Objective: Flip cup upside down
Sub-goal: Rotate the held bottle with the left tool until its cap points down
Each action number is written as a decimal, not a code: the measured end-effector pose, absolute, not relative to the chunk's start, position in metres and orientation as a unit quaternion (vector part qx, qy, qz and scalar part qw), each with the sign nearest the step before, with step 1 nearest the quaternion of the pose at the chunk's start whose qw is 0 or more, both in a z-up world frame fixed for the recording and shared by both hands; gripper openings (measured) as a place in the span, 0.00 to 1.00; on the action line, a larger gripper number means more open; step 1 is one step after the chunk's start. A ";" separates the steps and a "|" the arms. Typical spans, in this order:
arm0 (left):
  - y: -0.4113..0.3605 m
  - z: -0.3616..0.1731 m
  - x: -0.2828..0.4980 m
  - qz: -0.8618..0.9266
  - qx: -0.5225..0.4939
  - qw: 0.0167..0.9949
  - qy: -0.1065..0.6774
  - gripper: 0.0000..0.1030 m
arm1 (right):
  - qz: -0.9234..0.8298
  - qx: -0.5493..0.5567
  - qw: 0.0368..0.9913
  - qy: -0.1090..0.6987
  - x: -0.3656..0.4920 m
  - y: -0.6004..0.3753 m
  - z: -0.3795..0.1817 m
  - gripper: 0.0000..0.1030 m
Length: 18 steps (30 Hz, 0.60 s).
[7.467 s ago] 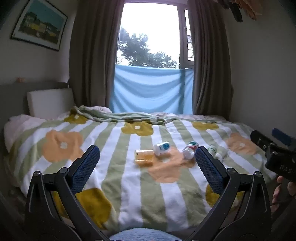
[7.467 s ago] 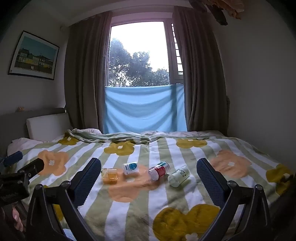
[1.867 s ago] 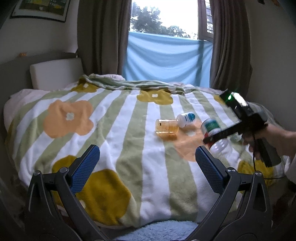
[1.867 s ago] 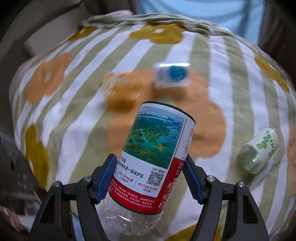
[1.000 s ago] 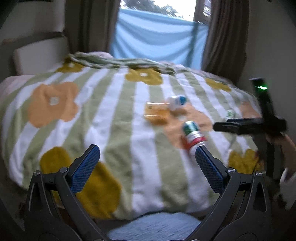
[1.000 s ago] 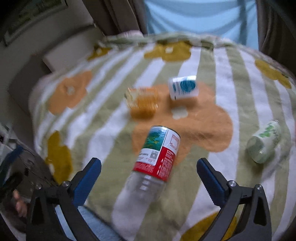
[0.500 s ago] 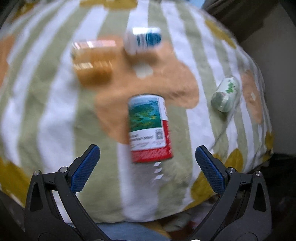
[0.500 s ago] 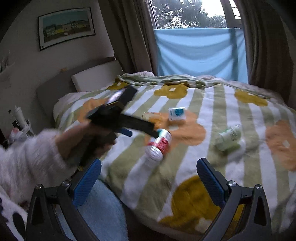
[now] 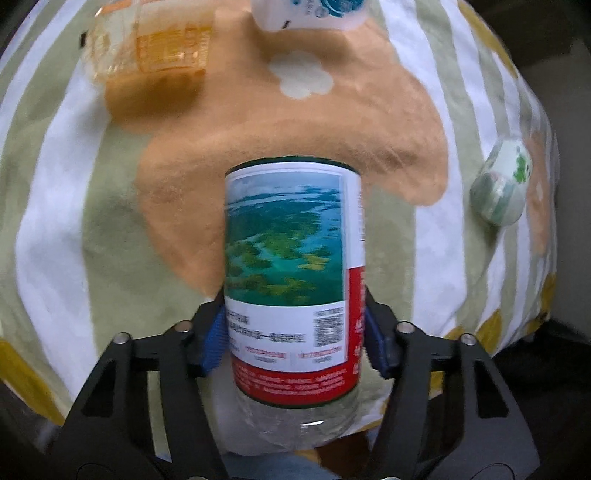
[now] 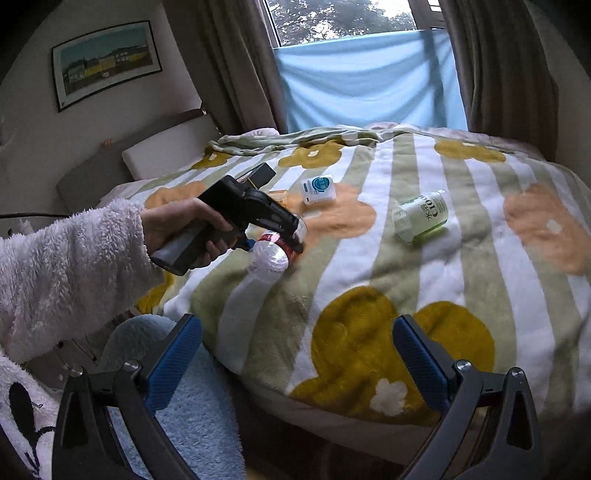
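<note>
A clear plastic cup (image 9: 291, 258) with a red band and a landscape picture on its label lies along the view, clear end towards the camera. My left gripper (image 9: 295, 339) is shut on it, the blue pads pressing both sides of the label low down. In the right wrist view a hand in a fluffy white sleeve holds the left gripper (image 10: 291, 240) low over the striped flower blanket (image 10: 461, 295), with the cup (image 10: 273, 254) poking out below it. I cannot tell whether the cup touches the blanket. My right gripper (image 10: 295, 354) stands open, back from the bed's near edge.
Three more cups lie on their sides on the blanket: an orange one (image 9: 151, 48), a white and blue one (image 9: 306, 13) and a green and white one (image 9: 502, 192). A pale blue fluffy cloth (image 10: 177, 387) lies below the bed edge. Curtains and a window are behind.
The left gripper has come down on the labelled cup and shut on it; half a second ago it was open above it. The right gripper has stayed back and open.
</note>
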State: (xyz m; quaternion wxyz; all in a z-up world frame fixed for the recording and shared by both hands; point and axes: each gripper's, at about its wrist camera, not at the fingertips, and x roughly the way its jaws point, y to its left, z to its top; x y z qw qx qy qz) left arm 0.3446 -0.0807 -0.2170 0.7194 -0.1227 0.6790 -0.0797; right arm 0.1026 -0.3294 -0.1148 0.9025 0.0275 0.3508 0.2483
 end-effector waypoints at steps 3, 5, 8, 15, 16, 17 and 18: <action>-0.091 -0.209 0.347 -0.100 -0.056 0.725 0.679 0.54 | 0.250 0.034 0.903 0.347 0.101 -0.334 -0.115 1.00; -0.103 -0.201 0.346 -0.122 0.017 0.728 0.675 0.54 | 0.249 0.037 0.904 0.347 0.101 -0.337 -0.115 1.00; -0.130 -0.192 0.337 -0.175 0.164 0.718 0.653 0.54 | 0.248 0.049 0.902 0.350 0.100 -0.341 -0.119 1.00; -0.161 -0.201 0.280 -0.279 0.511 0.614 0.532 0.54 | 0.234 0.079 0.897 0.366 0.103 -0.351 -0.129 1.00; -0.162 -0.205 0.269 -0.303 0.556 0.586 0.506 0.54 | 0.232 0.087 0.896 0.368 0.103 -0.353 -0.132 1.00; -0.160 -0.206 0.262 -0.313 0.582 0.570 0.489 0.54 | 0.230 0.091 0.895 0.371 0.103 -0.353 -0.133 1.00; -0.159 -0.211 0.251 -0.328 0.613 0.549 0.463 0.54 | 0.226 0.098 0.894 0.374 0.105 -0.354 -0.136 1.00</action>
